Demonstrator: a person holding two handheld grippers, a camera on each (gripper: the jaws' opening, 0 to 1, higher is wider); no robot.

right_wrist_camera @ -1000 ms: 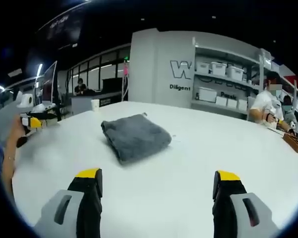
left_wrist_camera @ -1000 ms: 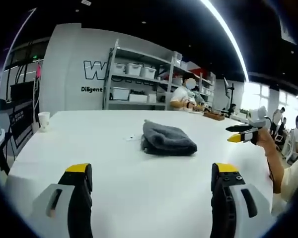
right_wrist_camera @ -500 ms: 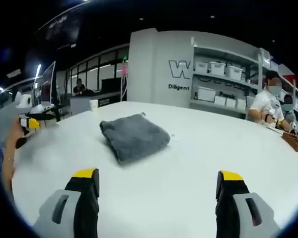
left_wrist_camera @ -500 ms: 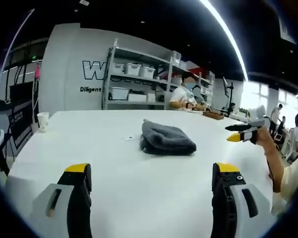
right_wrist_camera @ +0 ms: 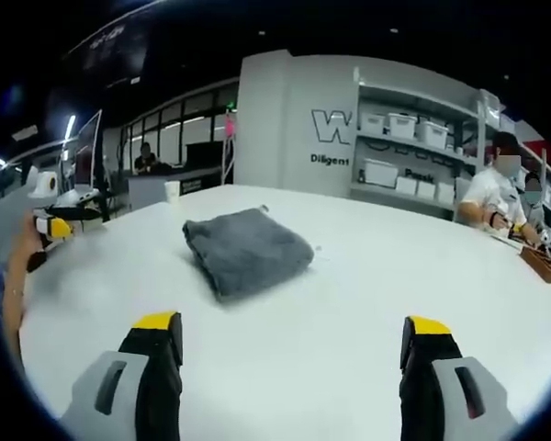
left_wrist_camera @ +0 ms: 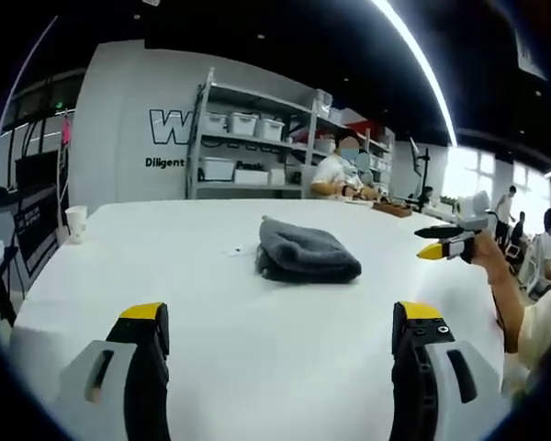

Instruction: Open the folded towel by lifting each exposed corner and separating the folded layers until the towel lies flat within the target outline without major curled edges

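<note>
The grey folded towel sits mid-bench, dead ahead of both grippers and well apart from each. The left gripper and the right gripper hang with jaws spread wide, empty. Neither looks clearly nearer; the towel's long axis runs diagonally away in the right gripper view.

Bright ceiling strip light, edges bowed, perhaps slightly soft.

You're in a lab-like workroom: a metal shelf rack of storage bins, big white tables, seated workers.
</note>
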